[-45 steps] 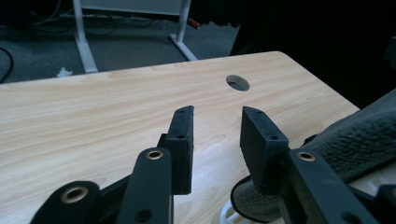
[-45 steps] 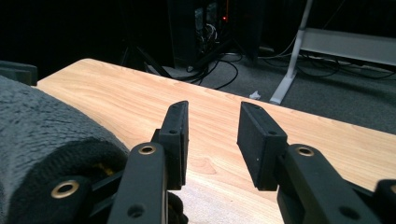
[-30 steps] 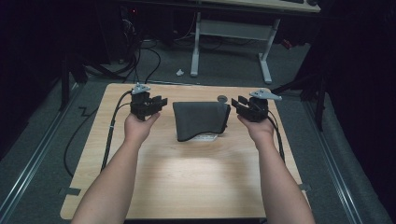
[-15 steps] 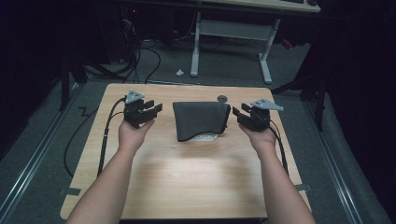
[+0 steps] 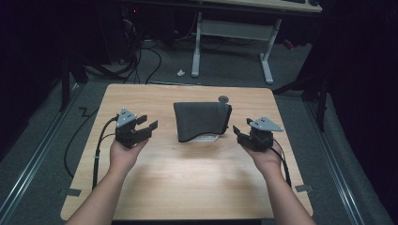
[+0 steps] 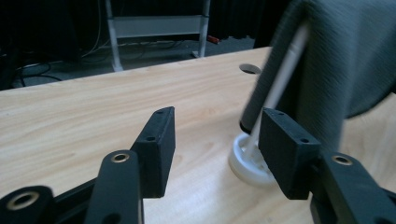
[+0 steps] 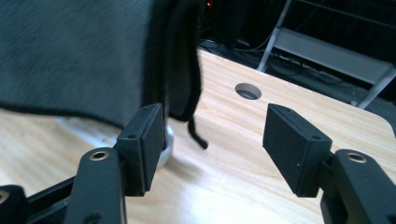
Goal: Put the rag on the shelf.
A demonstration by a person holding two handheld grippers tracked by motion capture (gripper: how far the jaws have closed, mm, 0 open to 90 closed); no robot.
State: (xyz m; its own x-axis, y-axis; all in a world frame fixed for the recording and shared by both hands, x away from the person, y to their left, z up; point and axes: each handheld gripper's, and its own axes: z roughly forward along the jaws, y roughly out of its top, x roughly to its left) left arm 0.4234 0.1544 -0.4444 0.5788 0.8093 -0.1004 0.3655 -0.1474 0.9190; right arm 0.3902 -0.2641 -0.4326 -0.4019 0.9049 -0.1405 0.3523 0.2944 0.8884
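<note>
From the high view the dark cloth (image 5: 202, 121) hangs on a white stand (image 5: 206, 138) mid-table between left gripper (image 5: 144, 125) and right gripper (image 5: 238, 132), while each gripper view shows jaws just opened wide, empty, beside it.

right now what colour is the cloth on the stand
Dark grey cloth; clearest in the high view.

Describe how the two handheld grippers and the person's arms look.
Both the left gripper and right gripper are black, each topped by a grey three-cornered plate, with blocky black fingers on screw-holed links. A black cable trails from each. The forearms are bare, without sleeves.
</note>
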